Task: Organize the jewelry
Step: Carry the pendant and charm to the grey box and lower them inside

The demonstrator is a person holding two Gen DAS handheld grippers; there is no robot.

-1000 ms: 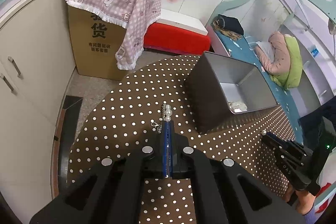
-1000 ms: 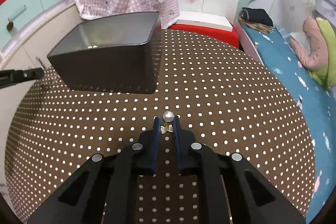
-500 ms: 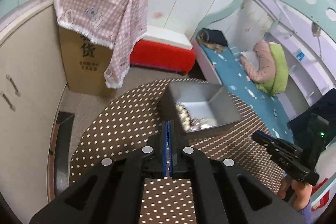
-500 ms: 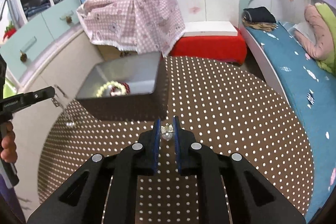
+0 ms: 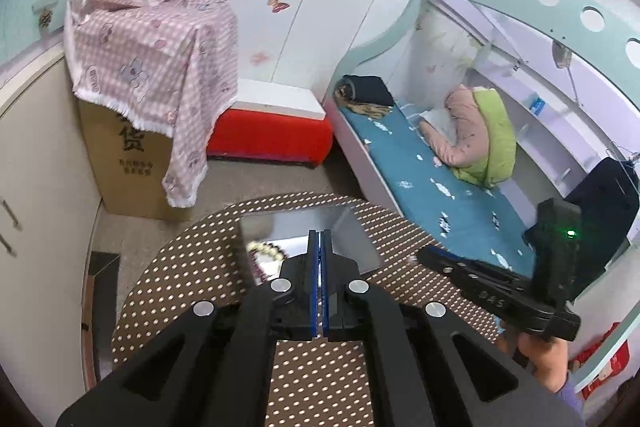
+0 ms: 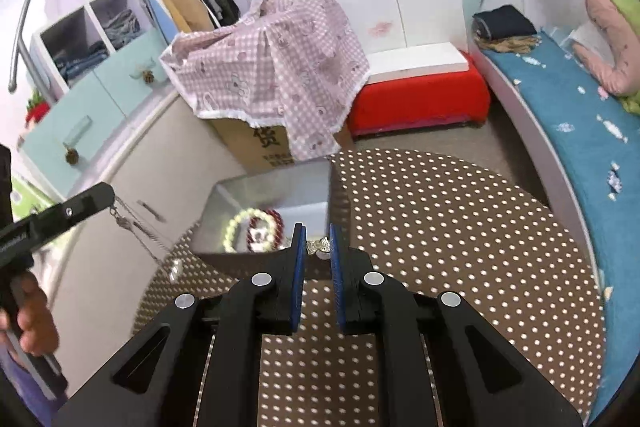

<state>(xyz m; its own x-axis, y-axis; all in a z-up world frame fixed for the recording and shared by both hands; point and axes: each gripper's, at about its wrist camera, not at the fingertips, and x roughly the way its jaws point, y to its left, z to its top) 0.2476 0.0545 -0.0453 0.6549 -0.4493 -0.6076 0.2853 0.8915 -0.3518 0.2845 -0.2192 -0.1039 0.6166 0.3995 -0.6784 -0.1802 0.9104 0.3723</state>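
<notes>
A grey metal box (image 6: 280,187) stands on the round polka-dot table (image 6: 460,227); it holds a pale bead bracelet (image 6: 236,227) and a dark red bracelet (image 6: 276,225). My right gripper (image 6: 318,247) is shut on a small bow-and-pearl earring (image 6: 318,247), above the box's near rim. My left gripper (image 5: 319,251) is shut; in the right wrist view it (image 6: 106,193) holds a chain earring (image 6: 140,231) with a pearl drop that dangles left of the box. The box (image 5: 352,239) and pale beads (image 5: 266,251) also show in the left wrist view.
A cardboard box (image 6: 260,143) under a pink checked cloth (image 6: 276,67) and a red bench (image 6: 420,99) stand behind the table. A blue bed (image 6: 580,131) runs along the right. Cabinets (image 6: 100,107) stand at the left. Floor lies beyond the table's edge.
Both grippers have risen from the table with their earrings and moved toward the box. The box's inside now shows from above.
</notes>
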